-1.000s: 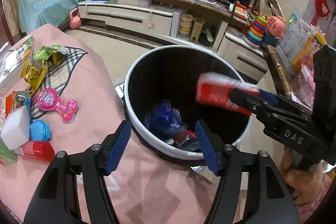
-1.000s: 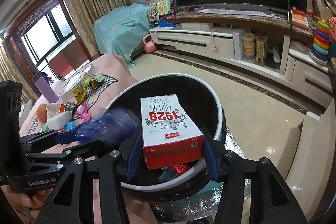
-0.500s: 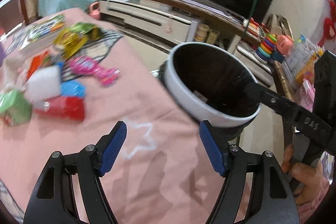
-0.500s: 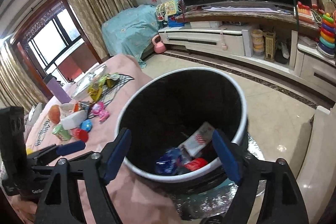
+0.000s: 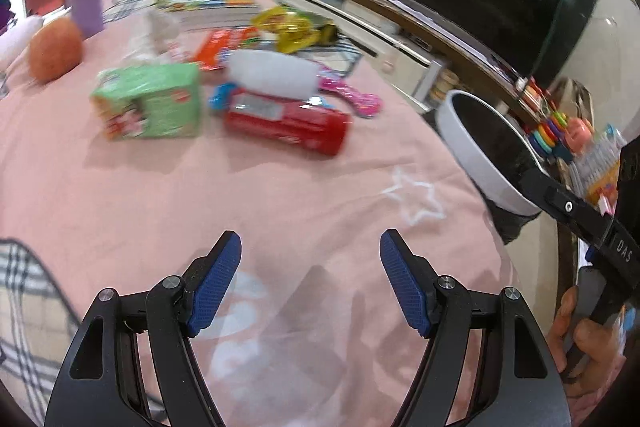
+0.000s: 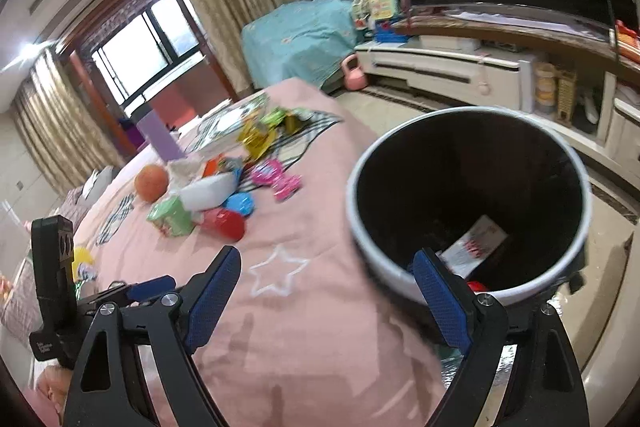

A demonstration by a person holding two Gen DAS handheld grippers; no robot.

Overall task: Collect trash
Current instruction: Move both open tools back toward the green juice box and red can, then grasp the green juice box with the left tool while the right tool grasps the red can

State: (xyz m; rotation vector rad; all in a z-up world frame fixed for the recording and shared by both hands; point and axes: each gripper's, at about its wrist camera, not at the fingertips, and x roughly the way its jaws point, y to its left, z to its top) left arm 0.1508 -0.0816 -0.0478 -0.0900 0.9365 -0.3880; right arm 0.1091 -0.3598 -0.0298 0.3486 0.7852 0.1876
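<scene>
A pink bedcover [image 5: 248,195] with a white star outline [image 5: 416,197] carries a loose heap of trash toward its far side: a green carton [image 5: 150,101], a red cylindrical packet [image 5: 286,123], a white packet [image 5: 272,75], a pink wrapper [image 5: 352,97], yellow foil wrappers [image 5: 292,29] and an orange ball [image 5: 56,53]; motion blur leaves their printing unreadable. The left gripper [image 5: 311,283] hangs over bare cover near the near edge, jaws wide apart and empty. The right gripper [image 6: 328,303] also holds nothing; its jaws have just been opening and stand wide, one blue pad over the cover, the other over the rim of the white trash bin [image 6: 580,187] beside the bed's right edge. Inside the dark bin lies a white box with red print [image 6: 476,243], too small to read. In the left view the right gripper's arm reads "DAS" [image 5: 624,251].
</scene>
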